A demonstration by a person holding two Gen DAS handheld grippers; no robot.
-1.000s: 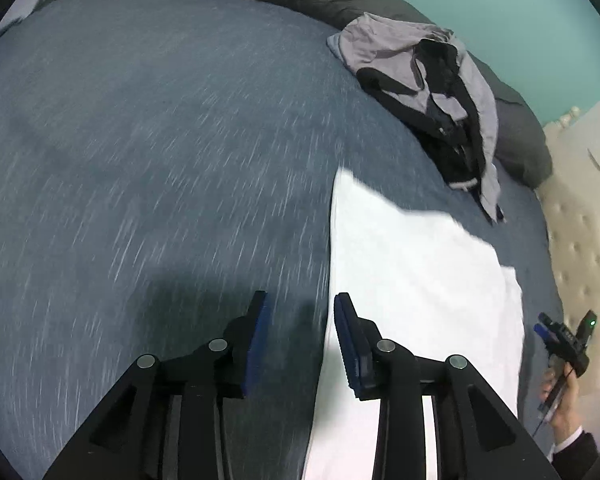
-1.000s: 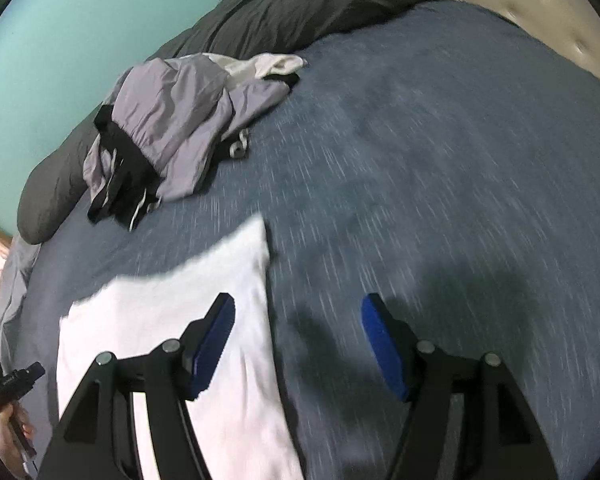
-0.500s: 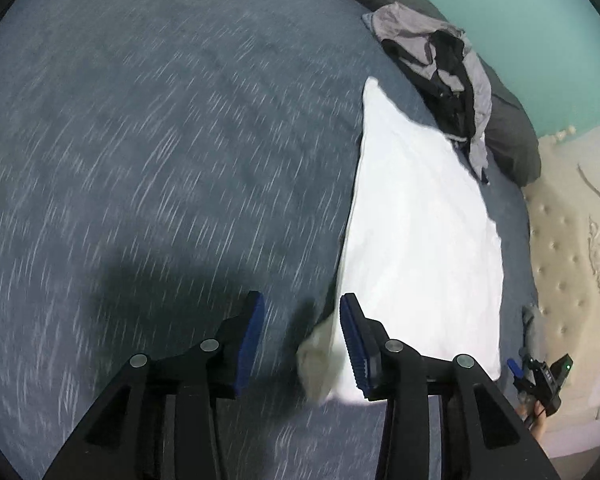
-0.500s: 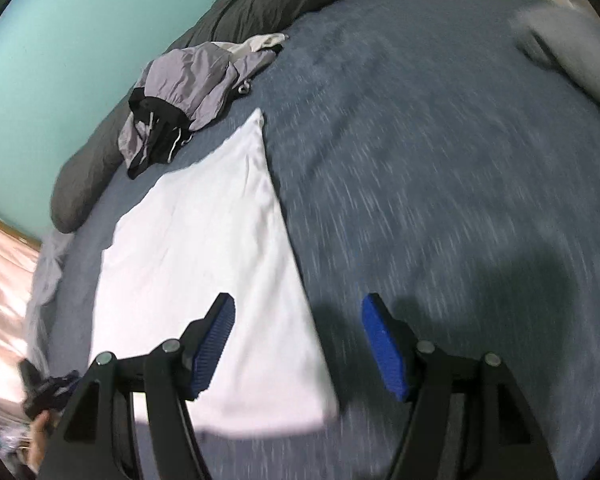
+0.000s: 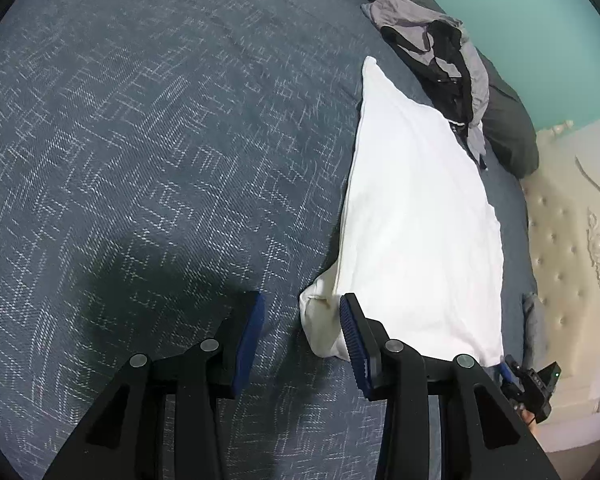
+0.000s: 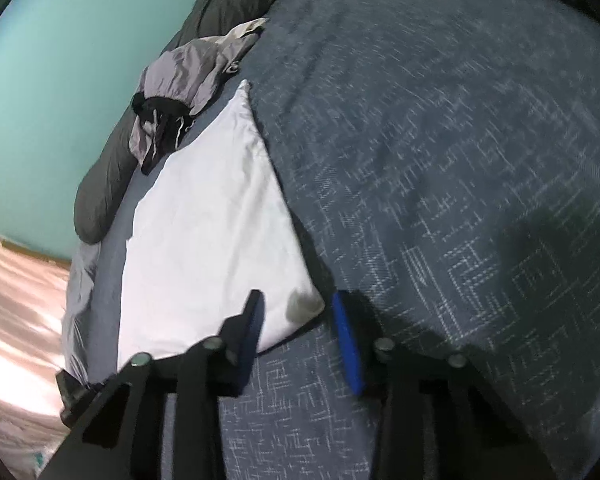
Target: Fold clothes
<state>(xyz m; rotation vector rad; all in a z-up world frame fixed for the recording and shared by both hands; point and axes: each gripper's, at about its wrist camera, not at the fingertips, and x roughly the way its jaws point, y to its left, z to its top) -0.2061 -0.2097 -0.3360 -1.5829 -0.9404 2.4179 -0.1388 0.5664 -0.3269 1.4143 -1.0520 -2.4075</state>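
With the white cloth (image 5: 416,216) flat on the bed (image 5: 140,140) at frame right, left gripper (image 5: 302,338) open beside its near corner and right gripper (image 6: 296,334) just closing on the other, mistimed pinches could pull the fold crooked.

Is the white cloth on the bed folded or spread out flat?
Folded, it seems. The white cloth lies as a neat flat panel, and a doubled, puffed layer shows at its near corner. How many folds cannot be told.
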